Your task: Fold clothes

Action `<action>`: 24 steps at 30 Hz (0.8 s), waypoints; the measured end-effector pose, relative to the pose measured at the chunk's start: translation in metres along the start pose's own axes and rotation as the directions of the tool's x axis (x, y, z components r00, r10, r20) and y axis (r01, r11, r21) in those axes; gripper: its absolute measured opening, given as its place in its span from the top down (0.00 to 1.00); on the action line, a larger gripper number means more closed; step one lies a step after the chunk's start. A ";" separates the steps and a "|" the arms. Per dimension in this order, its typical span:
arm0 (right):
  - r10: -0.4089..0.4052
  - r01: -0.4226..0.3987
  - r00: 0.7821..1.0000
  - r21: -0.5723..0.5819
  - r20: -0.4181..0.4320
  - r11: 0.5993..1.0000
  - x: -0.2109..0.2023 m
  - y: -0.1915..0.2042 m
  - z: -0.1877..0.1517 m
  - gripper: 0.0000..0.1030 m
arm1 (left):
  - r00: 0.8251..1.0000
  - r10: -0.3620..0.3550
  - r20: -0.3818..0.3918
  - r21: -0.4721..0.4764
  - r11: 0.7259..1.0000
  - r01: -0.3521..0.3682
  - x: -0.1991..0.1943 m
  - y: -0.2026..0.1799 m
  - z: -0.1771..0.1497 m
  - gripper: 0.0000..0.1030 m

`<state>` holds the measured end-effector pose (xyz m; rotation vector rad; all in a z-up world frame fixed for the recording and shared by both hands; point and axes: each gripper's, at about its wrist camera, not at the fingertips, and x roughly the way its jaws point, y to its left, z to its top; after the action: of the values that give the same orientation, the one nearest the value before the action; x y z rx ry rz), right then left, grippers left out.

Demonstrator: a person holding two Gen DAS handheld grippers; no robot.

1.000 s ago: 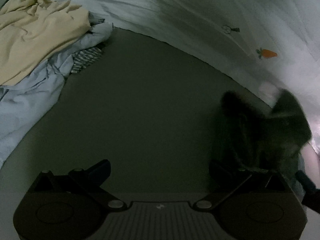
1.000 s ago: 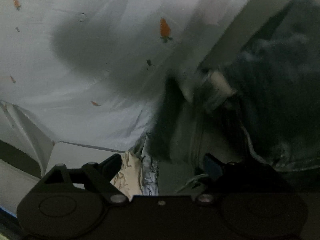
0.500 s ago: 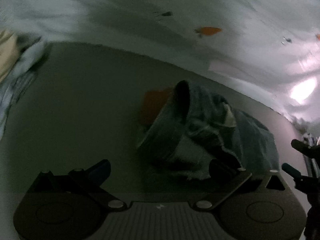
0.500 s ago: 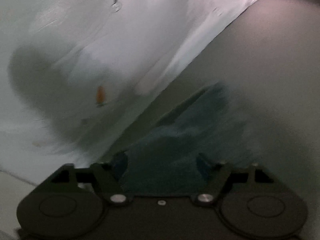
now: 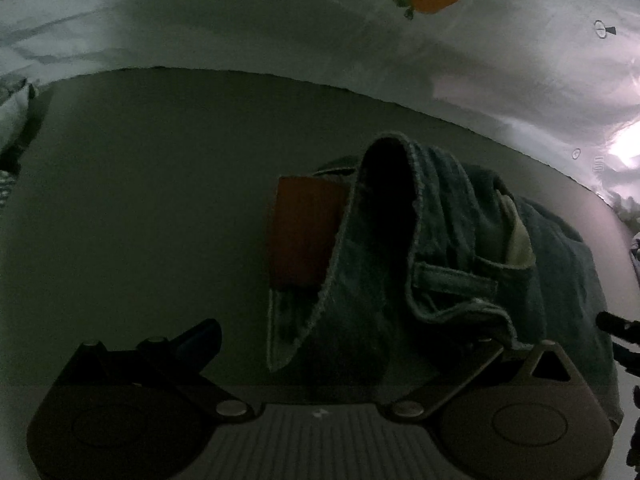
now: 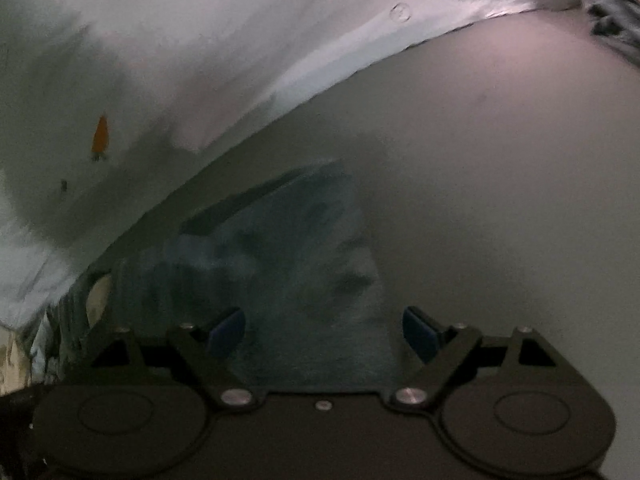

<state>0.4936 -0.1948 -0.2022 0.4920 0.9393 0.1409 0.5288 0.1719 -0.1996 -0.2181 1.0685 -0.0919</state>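
Crumpled blue jeans (image 5: 432, 248) lie on the grey surface (image 5: 140, 200), waistband opening facing me, with an orange-brown patch (image 5: 304, 232) at their left. My left gripper (image 5: 344, 332) is open; its left finger (image 5: 200, 338) is clear, the right one is hidden under the denim. In the right wrist view the jeans (image 6: 288, 248) are blurred and lie between and beyond my right gripper's (image 6: 324, 330) open blue pads (image 6: 226, 330), not clamped.
A white sheet with carrot prints (image 5: 428, 2) bounds the far side of the grey surface and also shows in the right wrist view (image 6: 100, 136). Other clothes sit at the far left edge (image 5: 12, 132) and at the far right (image 6: 612, 20).
The jeans have come down from the air onto the grey surface. Both grippers swung toward them and lowered; the clothes pile has slid out of the left view.
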 end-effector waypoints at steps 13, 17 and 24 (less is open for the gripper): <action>0.101 -0.102 0.992 -0.002 -0.079 0.995 0.024 0.006 0.021 0.10 | 0.999 -0.033 0.012 -0.060 0.998 0.034 0.010 0.008 -0.006 0.00; 0.157 -0.153 0.984 0.057 -0.081 0.987 0.025 0.000 0.022 0.11 | 0.999 -0.029 0.019 -0.061 0.998 0.030 0.010 0.006 -0.007 0.00; 0.259 -0.247 0.960 0.111 -0.110 0.963 0.030 0.006 0.020 0.15 | 0.999 -0.030 0.032 -0.061 0.998 0.032 0.010 0.007 -0.008 0.00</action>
<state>0.5279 -0.1870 -0.2116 0.6990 1.0048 0.3626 0.5261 0.1761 -0.2133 -0.2912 1.0385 -0.0835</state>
